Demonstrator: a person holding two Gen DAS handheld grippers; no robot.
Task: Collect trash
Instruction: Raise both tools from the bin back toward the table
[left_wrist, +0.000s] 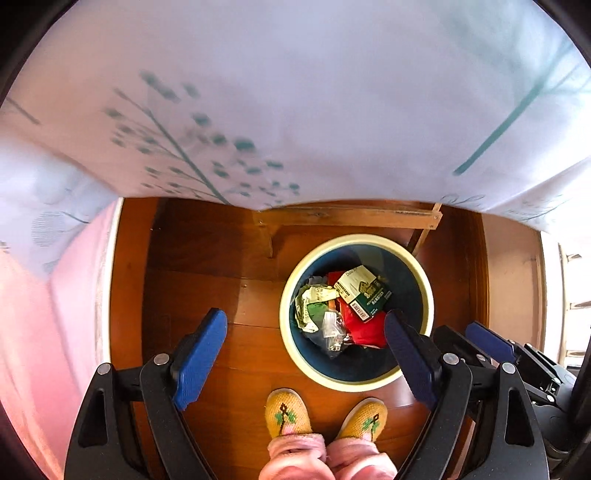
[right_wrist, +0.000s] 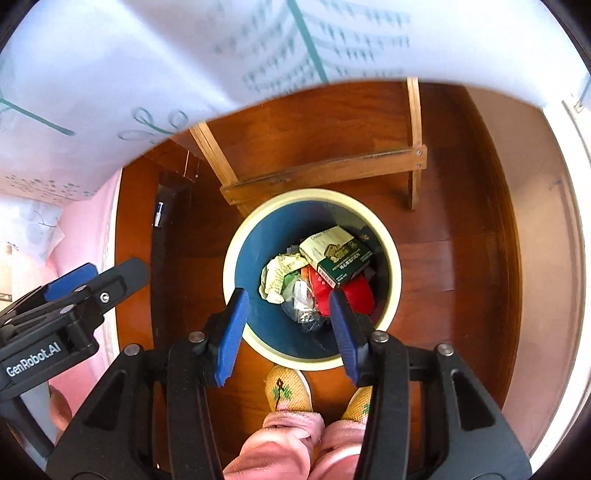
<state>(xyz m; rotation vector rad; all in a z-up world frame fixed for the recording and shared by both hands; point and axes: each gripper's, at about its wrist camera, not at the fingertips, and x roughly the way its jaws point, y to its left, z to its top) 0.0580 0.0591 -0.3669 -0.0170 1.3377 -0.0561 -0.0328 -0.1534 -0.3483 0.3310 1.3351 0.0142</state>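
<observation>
A round trash bin with a cream rim and dark blue inside stands on the wood floor; it also shows in the right wrist view. Inside lie a green and white carton, crumpled paper, a red wrapper and clear plastic. My left gripper is open and empty, high above the floor, just left of the bin. My right gripper is open and empty, high above the bin.
A white tablecloth with teal plant prints hangs over the table edge above. A wooden frame stands behind the bin. The person's yellow slippers stand near it. Pink fabric lies at left.
</observation>
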